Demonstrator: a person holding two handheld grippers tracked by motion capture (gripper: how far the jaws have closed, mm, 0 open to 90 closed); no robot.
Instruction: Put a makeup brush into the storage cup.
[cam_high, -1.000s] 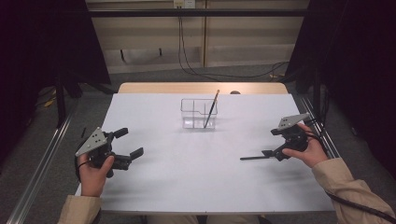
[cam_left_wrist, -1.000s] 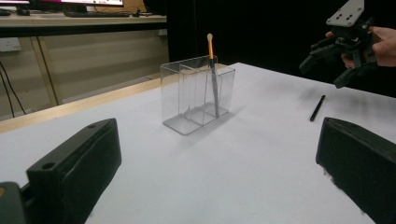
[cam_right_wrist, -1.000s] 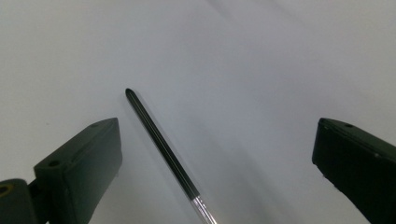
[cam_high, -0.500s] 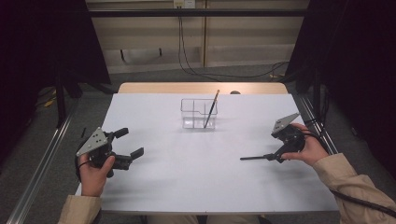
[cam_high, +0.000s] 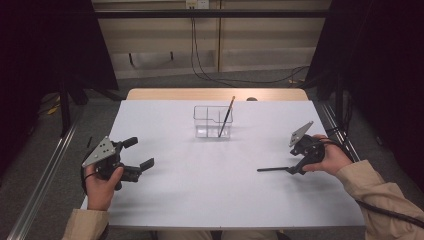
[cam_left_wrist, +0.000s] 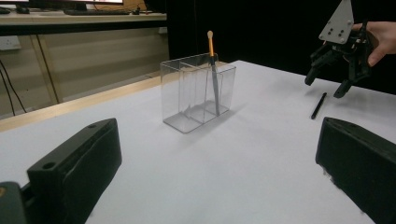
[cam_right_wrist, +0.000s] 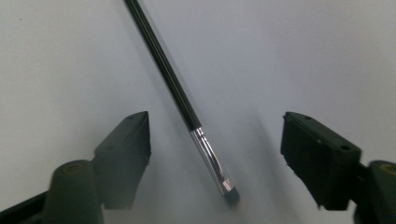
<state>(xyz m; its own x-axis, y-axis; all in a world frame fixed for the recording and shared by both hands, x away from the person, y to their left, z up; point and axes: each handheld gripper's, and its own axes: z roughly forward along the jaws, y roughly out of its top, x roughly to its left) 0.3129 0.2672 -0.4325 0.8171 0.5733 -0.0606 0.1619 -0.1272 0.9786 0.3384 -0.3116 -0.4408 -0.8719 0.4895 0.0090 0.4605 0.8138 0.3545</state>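
right tool (cam_right_wrist: 212, 135) stood wide open astride the black brush (cam_right_wrist: 180, 98), touching nothing. left tool (cam_high: 136, 154) open, empty, near the tabletop (cam_high: 210, 200) left edge.

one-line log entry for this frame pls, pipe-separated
right gripper: open, jaws astride black makeup brush lying on table | left gripper: open, idle | clear organizer: holds one orange-handled brush

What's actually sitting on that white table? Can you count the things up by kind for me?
Clear plastic holder: 1
Brushes: 2, an orange-handled one standing in the holder and a black one lying flat on the table
Total: 3 things
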